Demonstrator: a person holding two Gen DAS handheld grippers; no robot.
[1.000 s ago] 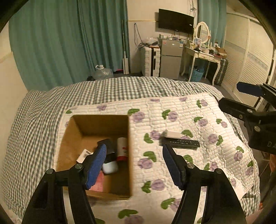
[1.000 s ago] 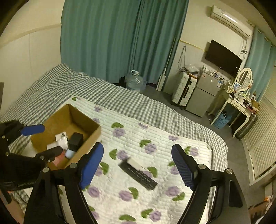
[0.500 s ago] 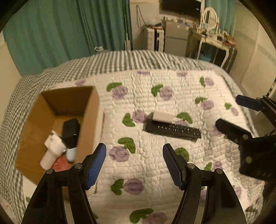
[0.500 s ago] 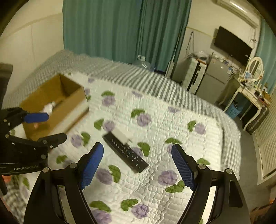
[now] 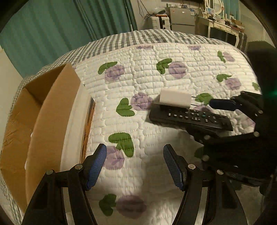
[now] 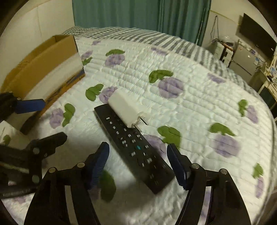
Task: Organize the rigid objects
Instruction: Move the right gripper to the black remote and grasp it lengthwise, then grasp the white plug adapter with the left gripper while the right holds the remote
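- Now right claw (image 6: 138, 162) has dropped over the remote (image 6: 133, 145), jaws closing, no contact yet.
- Left claw (image 5: 135, 166) wide, empty; cardboard box (image 5: 43, 121) at its 9 o'clock.
- Remote gets boxed next, I'd guess.

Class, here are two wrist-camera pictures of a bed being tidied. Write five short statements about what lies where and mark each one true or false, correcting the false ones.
1. A white block rests partly on the black remote. True.
2. The remote lies inside the cardboard box. False: it lies on the flowered quilt, apart from the box.
3. The right gripper has the remote's near end between its fingers. True; its fingers are closing but not yet pressing on it.
4. The left gripper holds the white block. False: nothing is between its fingers.
5. The curtains are red. False: they are green.
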